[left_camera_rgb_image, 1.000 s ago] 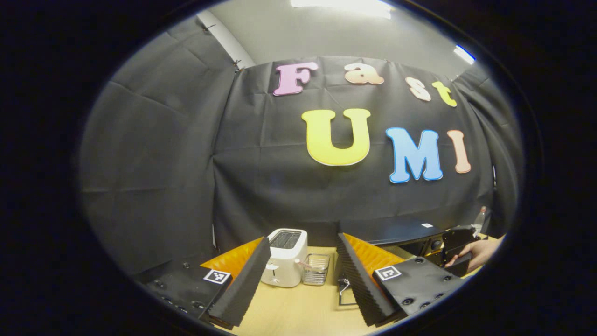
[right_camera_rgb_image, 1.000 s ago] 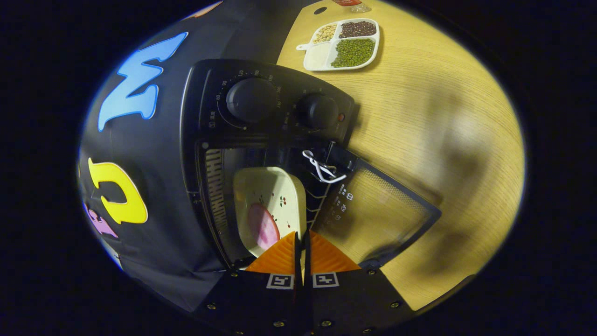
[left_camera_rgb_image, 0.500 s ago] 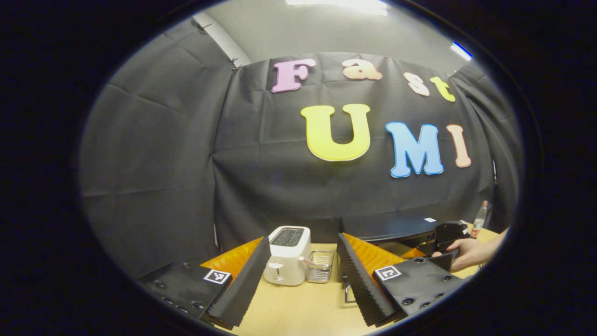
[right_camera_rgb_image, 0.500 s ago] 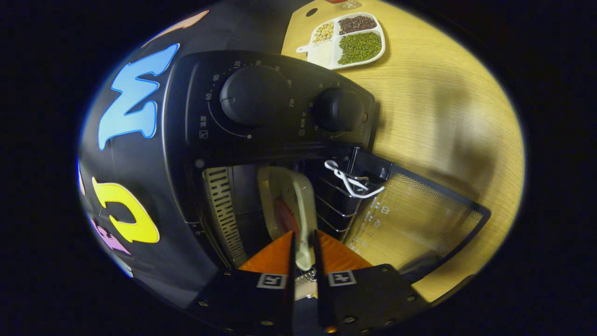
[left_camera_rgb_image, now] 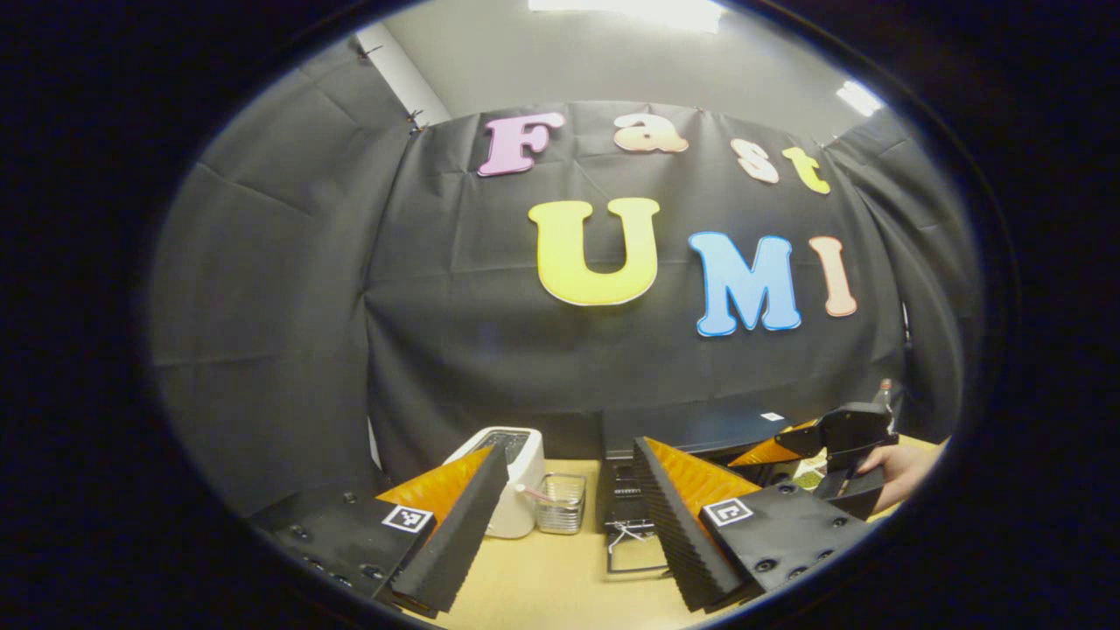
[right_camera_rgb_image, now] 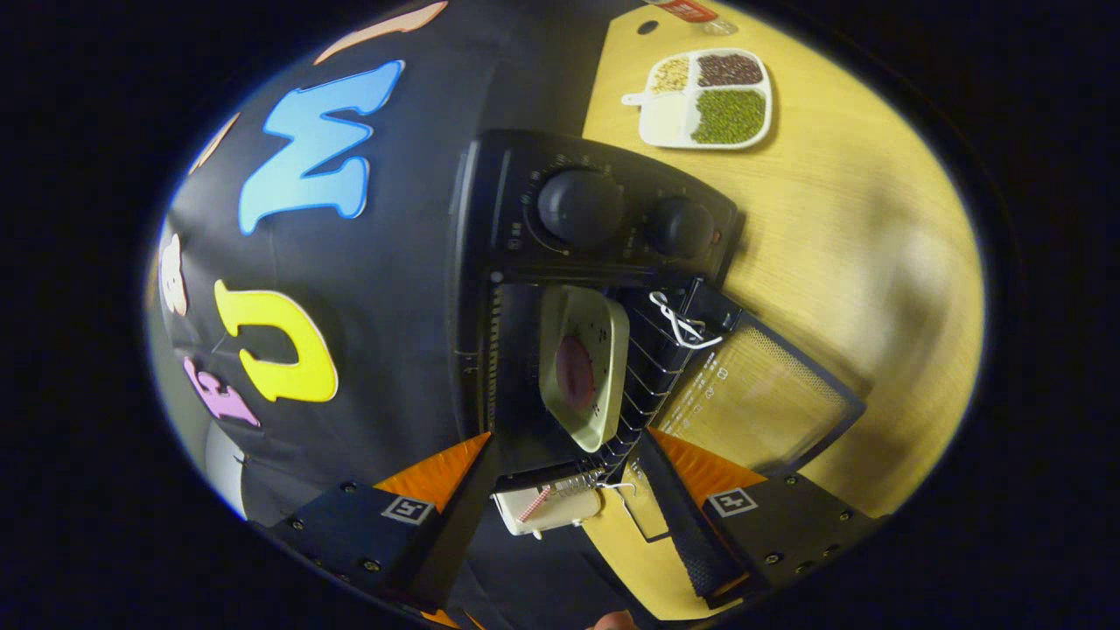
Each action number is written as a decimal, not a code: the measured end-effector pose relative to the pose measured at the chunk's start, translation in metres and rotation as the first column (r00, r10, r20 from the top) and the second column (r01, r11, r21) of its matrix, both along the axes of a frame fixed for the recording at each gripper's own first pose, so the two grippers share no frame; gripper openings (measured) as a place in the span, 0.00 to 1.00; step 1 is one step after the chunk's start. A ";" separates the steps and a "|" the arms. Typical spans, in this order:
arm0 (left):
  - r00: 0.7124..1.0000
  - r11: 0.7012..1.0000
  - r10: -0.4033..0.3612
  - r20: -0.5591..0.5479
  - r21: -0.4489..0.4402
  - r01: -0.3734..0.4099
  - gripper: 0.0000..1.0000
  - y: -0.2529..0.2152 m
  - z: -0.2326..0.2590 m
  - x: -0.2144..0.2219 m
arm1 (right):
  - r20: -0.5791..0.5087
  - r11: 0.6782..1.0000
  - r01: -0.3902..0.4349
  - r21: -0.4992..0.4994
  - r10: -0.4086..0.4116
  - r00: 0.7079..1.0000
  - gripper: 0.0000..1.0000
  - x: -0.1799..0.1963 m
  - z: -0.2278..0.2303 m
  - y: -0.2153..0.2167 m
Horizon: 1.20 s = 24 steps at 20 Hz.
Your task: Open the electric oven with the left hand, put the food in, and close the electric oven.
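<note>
Two tools [left_camera_rgb_image: 569, 534] [right_camera_rgb_image: 569, 516] open; toaster [left_camera_rgb_image: 516, 481], basket [left_camera_rgb_image: 560, 503] beside oven [right_camera_rgb_image: 560, 289].

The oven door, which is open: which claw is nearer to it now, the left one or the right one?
Right. The right claw, open, sits just in front of the oven door and the dish inside. The left claw hangs open farther back over the table.

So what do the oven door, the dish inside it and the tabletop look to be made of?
The oven door looks like clear glass in a dark frame, since the wood grain shows through it. The dish seems glazed ceramic or melamine: smooth, cream, with a printed pattern; I cannot tell which. The tabletop appears to be light wood or wood-look laminate, with fine grain lines.
</note>
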<state>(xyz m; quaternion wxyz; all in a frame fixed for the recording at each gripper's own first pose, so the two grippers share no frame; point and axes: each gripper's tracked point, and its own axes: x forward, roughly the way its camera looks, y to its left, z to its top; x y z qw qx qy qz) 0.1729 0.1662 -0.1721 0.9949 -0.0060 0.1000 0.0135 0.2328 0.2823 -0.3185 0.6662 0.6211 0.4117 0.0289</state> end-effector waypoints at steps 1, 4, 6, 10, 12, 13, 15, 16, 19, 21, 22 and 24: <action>1.000 1.000 -0.012 -0.006 -0.013 0.012 0.97 -0.009 -0.002 -0.002 | 0.032 0.999 -0.030 -0.015 0.031 0.999 0.97 -0.007 0.008 -0.003; 0.998 0.998 -0.047 -0.045 -0.036 0.046 0.91 -0.034 -0.017 -0.006 | 0.130 0.987 -0.104 -0.123 0.120 0.984 0.98 -0.029 0.031 -0.028; 0.995 0.997 -0.066 -0.078 -0.046 0.063 1.00 -0.050 -0.030 -0.012 | 0.187 0.968 -0.136 -0.209 0.176 0.967 0.97 -0.045 0.042 -0.044; 0.981 0.993 -0.112 -0.158 -0.061 0.103 1.00 -0.085 -0.062 -0.023 | 0.264 0.927 -0.136 -0.349 0.237 0.935 0.97 -0.067 0.056 -0.078; 0.971 0.990 -0.133 -0.197 -0.075 0.120 0.97 -0.102 -0.078 -0.030 | 0.284 0.906 -0.137 -0.401 0.266 0.921 0.98 -0.077 0.059 -0.093; 0.966 0.988 -0.143 -0.214 -0.085 0.128 0.97 -0.110 -0.086 -0.033 | 0.295 0.891 -0.127 -0.436 0.275 0.915 0.98 -0.080 0.061 -0.101; 0.954 0.984 -0.166 -0.250 -0.100 0.145 1.00 -0.125 -0.103 -0.039 | 0.319 0.859 -0.106 -0.501 0.298 0.900 0.98 -0.087 0.067 -0.116; 0.946 0.983 -0.176 -0.274 -0.106 0.152 0.96 -0.132 -0.112 -0.040 | 0.329 0.841 -0.097 -0.533 0.311 0.892 0.98 -0.090 0.070 -0.123; 0.915 0.978 -0.198 -0.352 -0.132 0.160 0.94 -0.151 -0.146 -0.045 | 0.351 0.785 -0.070 -0.615 0.353 0.867 0.98 -0.099 0.076 -0.140; 0.889 0.974 -0.207 -0.409 -0.171 0.148 0.97 -0.163 -0.170 -0.047 | 0.365 0.739 -0.027 -0.673 0.364 0.857 0.98 -0.101 0.080 -0.157; 0.875 0.973 -0.208 -0.437 -0.188 0.138 0.97 -0.167 -0.181 -0.048 | 0.376 0.719 -0.007 -0.695 0.371 0.849 0.98 -0.101 0.084 -0.164; 0.849 0.972 -0.210 -0.484 -0.199 0.127 0.97 -0.172 -0.203 -0.053 | 0.385 0.675 0.030 -0.737 0.383 0.840 0.98 -0.103 0.090 -0.177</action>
